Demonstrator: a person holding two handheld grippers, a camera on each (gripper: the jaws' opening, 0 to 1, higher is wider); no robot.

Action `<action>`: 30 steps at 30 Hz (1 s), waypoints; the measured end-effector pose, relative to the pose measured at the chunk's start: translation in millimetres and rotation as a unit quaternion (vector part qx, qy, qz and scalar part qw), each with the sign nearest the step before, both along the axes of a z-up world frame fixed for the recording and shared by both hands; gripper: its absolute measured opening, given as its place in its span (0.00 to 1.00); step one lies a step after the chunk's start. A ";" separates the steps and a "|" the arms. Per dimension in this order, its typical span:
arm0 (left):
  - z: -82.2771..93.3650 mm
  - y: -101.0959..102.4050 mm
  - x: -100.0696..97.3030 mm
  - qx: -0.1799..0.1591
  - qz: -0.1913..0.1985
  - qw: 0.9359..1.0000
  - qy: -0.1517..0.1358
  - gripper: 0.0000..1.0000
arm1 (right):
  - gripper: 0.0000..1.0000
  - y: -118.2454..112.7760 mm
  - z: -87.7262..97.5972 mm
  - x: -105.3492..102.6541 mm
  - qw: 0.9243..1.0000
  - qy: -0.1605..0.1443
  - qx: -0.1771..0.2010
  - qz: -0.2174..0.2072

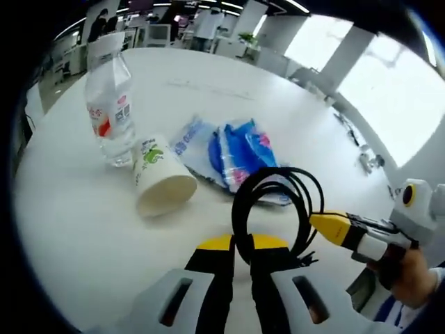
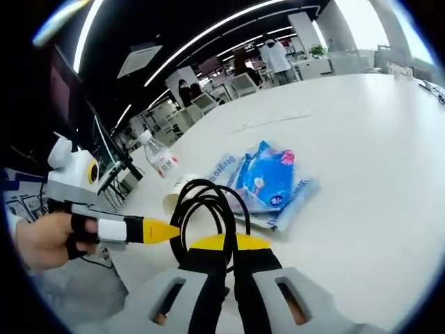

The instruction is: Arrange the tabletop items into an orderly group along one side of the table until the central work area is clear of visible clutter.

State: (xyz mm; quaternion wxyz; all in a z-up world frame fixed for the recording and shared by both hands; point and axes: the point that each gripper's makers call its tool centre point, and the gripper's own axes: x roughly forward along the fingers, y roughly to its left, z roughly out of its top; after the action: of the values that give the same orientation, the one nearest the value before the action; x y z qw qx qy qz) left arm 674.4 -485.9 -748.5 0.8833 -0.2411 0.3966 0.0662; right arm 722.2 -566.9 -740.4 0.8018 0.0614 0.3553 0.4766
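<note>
Left gripper point(image 1: 240, 259): we see its black jaws with yellow tips pressed together on the coiled black cable point(image 1: 274, 202), pinching the lower part of the loop.
Right gripper point(image 2: 224, 252): in the right gripper view we find the same build, yellow-tipped black jaws above grey moulded bodies, closed on the cable point(image 2: 204, 209) from the opposite side; in the left gripper view it enters from the right, its yellow tip at the coil.
Cable: a thin, glossy, round cord wound into several loops, rising just above both sets of jaws, held between the two grippers over the near table edge.
Hand point(image 2: 43, 240): we see a person's hand gripping the left tool's handle in the right gripper view.
Packets point(image 1: 240, 154): crinkled blue and white plastic pouches, overlapping, lying flat just beyond the coil.
Paper cup point(image 1: 160, 177): cream, tapered, tipped on its side, beside the packets, its open mouth facing us.
Bottle point(image 1: 111, 104): clear ribbed plastic, upright, red and white label, touching or just behind the cup.
Table point(image 1: 208, 76): smooth, white, rounded edge.
</note>
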 end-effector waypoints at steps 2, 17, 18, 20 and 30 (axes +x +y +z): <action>2.2 -6.0 4.8 -0.001 -0.007 1.000 -0.001 0.03 | 0.00 -5.9 2.2 1.8 1.000 -0.001 0.000 -0.005; 11.4 -57.7 32.1 -0.034 -0.051 0.998 -0.013 0.03 | 0.00 -53.6 21.5 24.1 0.999 -0.023 -0.006 -0.046; 11.1 -60.8 32.6 -0.036 -0.053 0.998 -0.014 0.03 | 0.00 -57.6 21.2 25.0 0.999 -0.023 -0.008 -0.049; 9.3 -67.7 33.3 -0.046 -0.051 0.998 -0.015 0.03 | 0.00 -63.7 19.9 26.4 0.998 -0.020 -0.012 -0.052; 6.7 -91.9 54.7 -0.094 -0.034 0.994 -0.035 0.02 | 0.00 -92.0 14.6 43.4 0.997 -0.011 -0.026 -0.079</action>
State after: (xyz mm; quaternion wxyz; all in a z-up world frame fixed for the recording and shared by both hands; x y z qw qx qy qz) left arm 729.1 -577.7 -741.8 0.8717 -0.3114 0.3782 -0.0102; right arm 765.5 -658.9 -725.8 0.8418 0.0631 0.3533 0.4032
